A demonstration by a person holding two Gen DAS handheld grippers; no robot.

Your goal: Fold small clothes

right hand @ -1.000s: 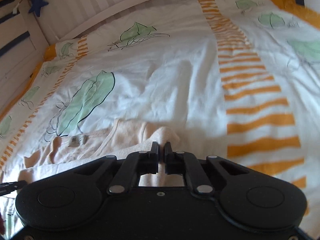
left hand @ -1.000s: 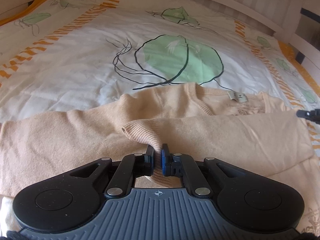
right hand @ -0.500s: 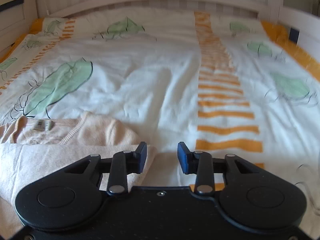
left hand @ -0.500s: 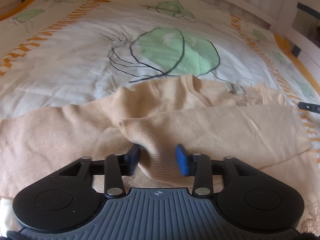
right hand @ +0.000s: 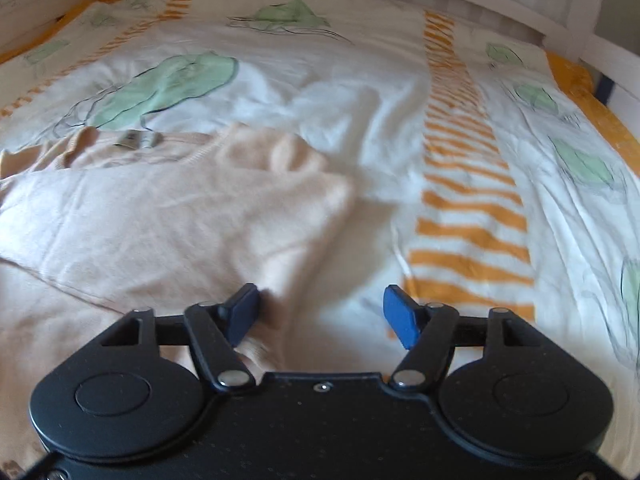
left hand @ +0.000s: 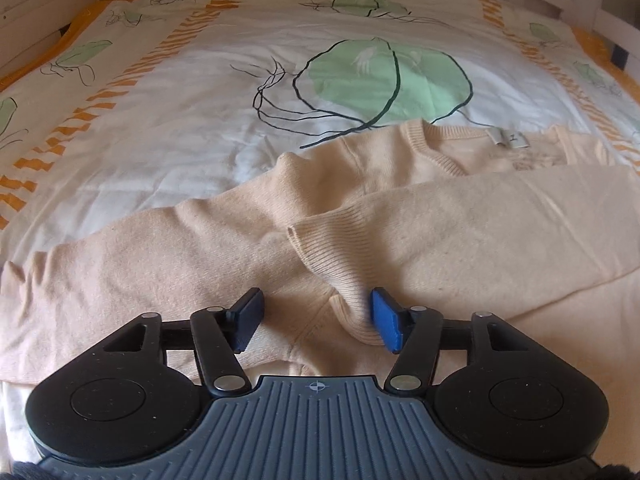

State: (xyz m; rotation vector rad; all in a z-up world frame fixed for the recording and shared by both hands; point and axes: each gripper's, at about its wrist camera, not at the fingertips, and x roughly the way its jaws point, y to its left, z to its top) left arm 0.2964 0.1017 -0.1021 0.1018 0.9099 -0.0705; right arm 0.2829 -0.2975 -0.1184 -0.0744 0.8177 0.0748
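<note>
Your left gripper (left hand: pixel 316 318) and right gripper (right hand: pixel 320 312) have just spread open, releasing the sweater's sleeve (left hand: pixel 460 232) folded across its chest; nothing clamped.

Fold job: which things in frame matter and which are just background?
Job:
- peach sweater, one sleeve folded across its front
- left gripper, open, sleeve cuff between its fingers
- right gripper, open beside the sweater's edge

Background:
- leaf-print duvet
- white bed frame

Bed (left hand: pixel 580 4), white frame; duvet cover (left hand: pixel 168 140) with green leaves, orange stripes. Peach sweater (left hand: pixel 168 256) flat at 6 o'clock, collar toward 12.
</note>
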